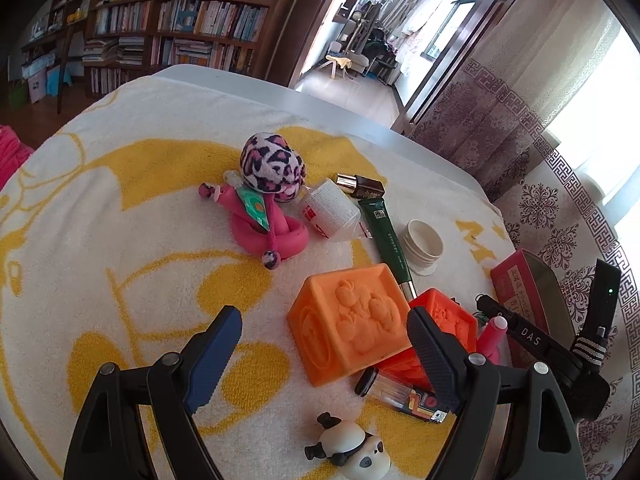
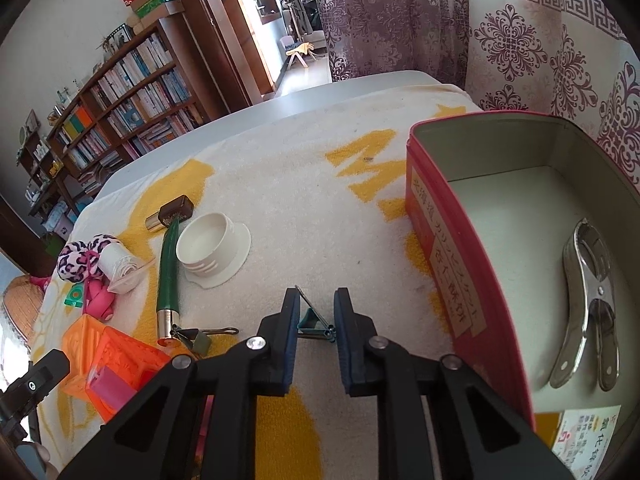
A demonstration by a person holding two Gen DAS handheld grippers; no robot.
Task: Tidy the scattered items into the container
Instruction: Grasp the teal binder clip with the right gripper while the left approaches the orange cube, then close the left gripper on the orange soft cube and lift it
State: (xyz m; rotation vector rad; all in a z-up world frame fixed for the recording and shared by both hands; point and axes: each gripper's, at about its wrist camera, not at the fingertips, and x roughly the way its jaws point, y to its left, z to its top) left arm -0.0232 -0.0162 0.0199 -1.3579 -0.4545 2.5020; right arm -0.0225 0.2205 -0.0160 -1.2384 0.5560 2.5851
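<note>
Binder clip, small and teal with wire handles, sits at lower centre of the right wrist view, clamped between the fingers of the right gripper. It looks light, stiff and springy; its flat metal body seems the surest place to hold, since the wire loops could swivel. Just to the right stands the red tin, open, with a metal nutcracker already lying inside. In the left wrist view, the left gripper hangs with its fingers wide apart beside a soft orange block at lower centre, holding nothing. A panda figurine lies on the towel-covered tabletop beneath it.
</note>
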